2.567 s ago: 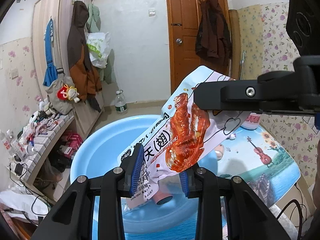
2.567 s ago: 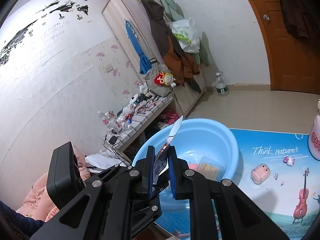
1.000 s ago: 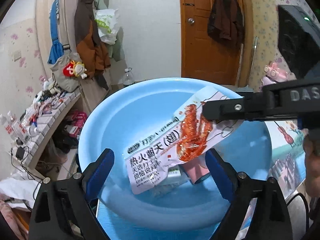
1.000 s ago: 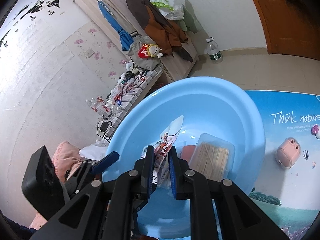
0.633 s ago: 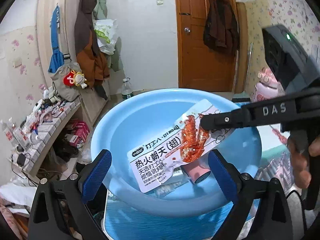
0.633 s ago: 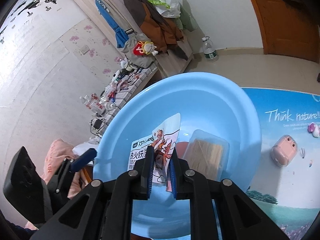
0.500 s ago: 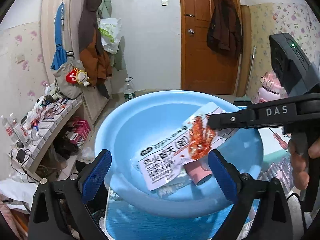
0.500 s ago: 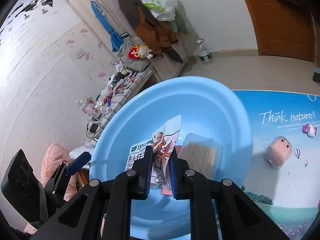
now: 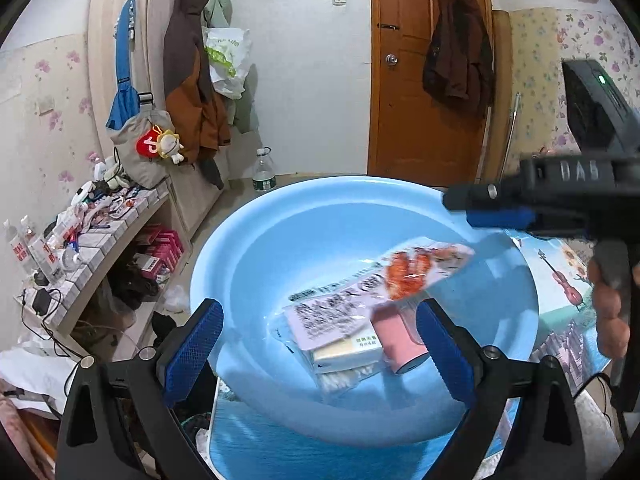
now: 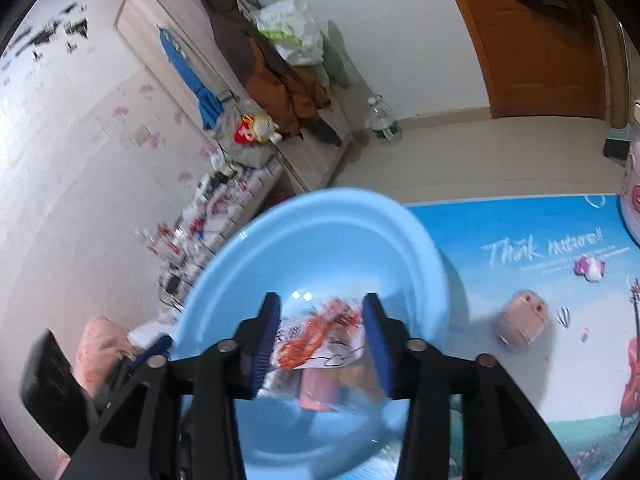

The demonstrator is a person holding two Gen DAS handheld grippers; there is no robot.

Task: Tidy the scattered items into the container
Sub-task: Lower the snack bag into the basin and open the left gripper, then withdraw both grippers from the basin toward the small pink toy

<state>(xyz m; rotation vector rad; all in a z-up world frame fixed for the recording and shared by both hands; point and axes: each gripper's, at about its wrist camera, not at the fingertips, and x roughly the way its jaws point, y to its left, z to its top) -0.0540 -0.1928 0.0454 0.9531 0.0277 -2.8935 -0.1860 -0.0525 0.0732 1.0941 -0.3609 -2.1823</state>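
Observation:
A light-blue basin (image 9: 280, 248) stands at the table's left end. In it a printed snack packet (image 9: 380, 292) lies loose on top of a pink cylinder (image 9: 400, 340) and a yellow-white pack (image 9: 344, 352). My left gripper (image 9: 320, 340) is open wide at the basin's near rim, with nothing between its pads. My right gripper (image 9: 476, 212) hovers over the basin's right side with its jaws opening. In the right wrist view the packet (image 10: 316, 344) shows below the right gripper (image 10: 322, 344), free of both pads, inside the basin (image 10: 328, 240).
A small pink camera-shaped item (image 10: 522, 320) and a tiny figurine (image 10: 588, 268) lie on the printed blue table mat (image 10: 520, 280), right of the basin. A pink tub (image 10: 632, 200) sits at the far right edge. A cluttered low shelf (image 9: 80, 248) runs along the left.
The right gripper's jaws have parted and let go of the snack packet, which has dropped flat onto the items in the basin. The right gripper has pulled back. The left gripper stays wide open.

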